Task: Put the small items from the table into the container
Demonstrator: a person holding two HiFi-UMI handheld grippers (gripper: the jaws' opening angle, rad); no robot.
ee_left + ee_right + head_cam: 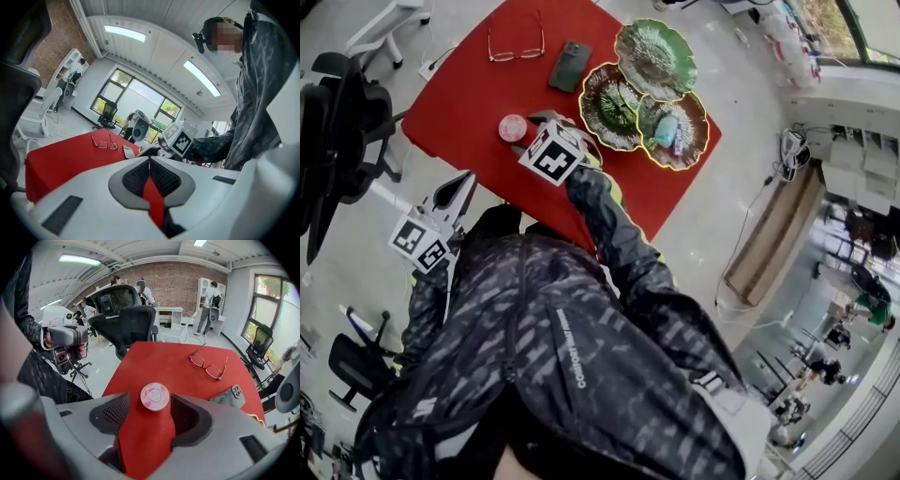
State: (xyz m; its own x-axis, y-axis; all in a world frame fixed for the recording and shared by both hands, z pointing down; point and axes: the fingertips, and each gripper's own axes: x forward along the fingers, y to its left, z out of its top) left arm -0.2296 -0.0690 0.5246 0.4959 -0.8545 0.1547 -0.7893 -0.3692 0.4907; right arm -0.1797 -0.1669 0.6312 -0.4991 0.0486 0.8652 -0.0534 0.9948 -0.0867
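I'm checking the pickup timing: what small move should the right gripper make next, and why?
Probably ease the right gripper down slightly and close on the pink round tin. Its jaws stand apart, the tin sits on the red table between their tips, and neither pad appears to press on it.

The right tongs (151, 412) stand with jaws apart over the red bench (159, 359). A round pink tin (154, 396) lies between their tips. Beyond, rightward, lie glasses (208, 365) and a phone (228, 397).
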